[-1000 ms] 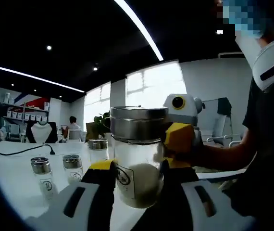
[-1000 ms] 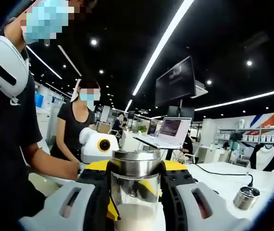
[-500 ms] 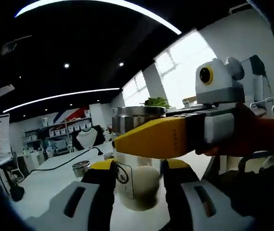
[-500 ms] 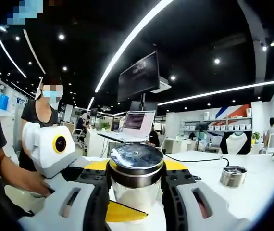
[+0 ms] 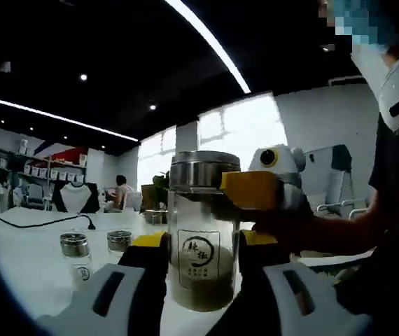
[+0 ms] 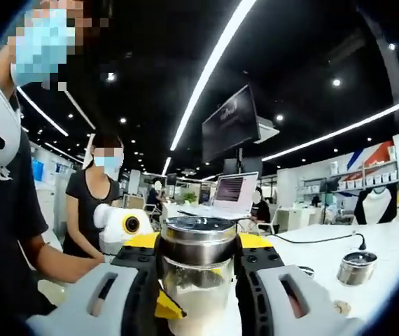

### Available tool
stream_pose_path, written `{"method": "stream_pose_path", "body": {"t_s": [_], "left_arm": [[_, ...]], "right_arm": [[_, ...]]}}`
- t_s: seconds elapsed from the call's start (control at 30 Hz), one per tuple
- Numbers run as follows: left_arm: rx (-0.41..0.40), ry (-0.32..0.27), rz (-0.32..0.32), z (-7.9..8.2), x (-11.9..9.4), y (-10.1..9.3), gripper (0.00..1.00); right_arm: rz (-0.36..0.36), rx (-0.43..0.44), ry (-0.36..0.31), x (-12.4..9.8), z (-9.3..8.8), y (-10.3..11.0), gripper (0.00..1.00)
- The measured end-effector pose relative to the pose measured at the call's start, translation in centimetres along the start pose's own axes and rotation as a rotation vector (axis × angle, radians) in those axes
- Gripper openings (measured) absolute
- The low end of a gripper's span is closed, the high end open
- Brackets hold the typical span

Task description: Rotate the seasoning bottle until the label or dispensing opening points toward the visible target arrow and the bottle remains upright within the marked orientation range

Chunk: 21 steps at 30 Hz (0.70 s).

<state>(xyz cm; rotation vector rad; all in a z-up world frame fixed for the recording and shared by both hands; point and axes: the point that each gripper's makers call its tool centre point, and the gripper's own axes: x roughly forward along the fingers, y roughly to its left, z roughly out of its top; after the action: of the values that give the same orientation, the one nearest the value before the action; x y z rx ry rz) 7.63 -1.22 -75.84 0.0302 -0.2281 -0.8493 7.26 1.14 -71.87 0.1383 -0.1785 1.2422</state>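
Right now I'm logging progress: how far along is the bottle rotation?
Done: the seasoning bottle stands upright, its label facing the left gripper view. In hand: the left gripper and right gripper both clamp it. Left: no target arrow is visible, so alignment can't be confirmed; neither gripper has released.

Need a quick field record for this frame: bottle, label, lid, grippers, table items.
bottle: seasoning bottle, glass, upright, pale powder in its lower part
label: round mark with characters, facing the left gripper view
lid: metal lid
left gripper: jaws against the bottle's sides
right gripper: jaws on either side of the lid
table: white, two small shakers, black cable
arrow: not visible
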Motion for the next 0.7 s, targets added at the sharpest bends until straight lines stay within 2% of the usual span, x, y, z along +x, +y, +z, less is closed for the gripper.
{"method": "stream_pose_path", "body": {"t_s": [0.03, 0.1, 0.13, 0.17, 0.27, 0.33, 0.4, 0.47, 0.53, 0.57, 0.6, 0.63, 0.67, 0.7], "left_arm": [[0.08, 0.04, 0.08, -0.4, 0.1, 0.8, 0.41], [0.201, 0.103, 0.179, -1.0, 0.1, 1.7, 0.41], [0.226, 0.118, 0.204, -1.3, 0.1, 1.9, 0.41], [0.233, 0.127, 0.22, -1.5, 0.2, 2.0, 0.41], [0.155, 0.115, 0.241, -2.1, 0.3, 2.1, 0.41], [0.101, 0.11, 0.226, -2.4, 0.4, 2.2, 0.41], [0.109, 0.098, 0.198, -2.4, 0.4, 2.3, 0.41], [0.081, 0.079, 0.124, -2.2, 0.5, 1.8, 0.41], [-0.001, 0.047, 0.052, -1.8, 0.4, 1.4, 0.41], [-0.015, 0.036, 0.035, -1.6, 0.3, 1.2, 0.41], [-0.062, 0.015, -0.011, -1.3, 0.2, 0.9, 0.42], [-0.093, 0.01, -0.039, -1.3, 0.1, 0.7, 0.43], [-0.138, 0.011, -0.064, -1.3, 0.0, 0.5, 0.43], [-0.148, 0.013, -0.064, -1.3, -0.1, 0.6, 0.44]], "right_arm": [[-0.039, 0.007, -0.001, 0.0, -0.2, -0.6, 0.39], [-0.124, 0.037, -0.002, 0.1, -1.0, -1.5, 0.39], [-0.156, 0.059, -0.001, 0.3, -1.4, -1.7, 0.39], [-0.188, 0.08, 0.005, 0.4, -1.7, -1.9, 0.39], [-0.215, 0.07, 0.013, 0.8, -1.9, -2.1, 0.39], [-0.224, 0.05, 0.039, 0.8, -2.1, -2.2, 0.39], [-0.209, -0.002, 0.063, 0.8, -2.1, -2.1, 0.39], [-0.157, -0.061, 0.086, 0.9, -2.0, -1.6, 0.39], [-0.083, -0.115, 0.104, 0.9, -1.6, -0.7, 0.38], [-0.055, -0.12, 0.095, 0.9, -1.3, -0.4, 0.38], [-0.028, -0.123, 0.091, 0.9, -1.1, -0.1, 0.38], [0.025, -0.112, 0.085, 0.9, -0.9, 0.6, 0.38], [0.044, -0.102, 0.081, 0.9, -0.8, 0.8, 0.38], [0.044, -0.095, 0.076, 0.9, -0.8, 0.7, 0.38]]}}
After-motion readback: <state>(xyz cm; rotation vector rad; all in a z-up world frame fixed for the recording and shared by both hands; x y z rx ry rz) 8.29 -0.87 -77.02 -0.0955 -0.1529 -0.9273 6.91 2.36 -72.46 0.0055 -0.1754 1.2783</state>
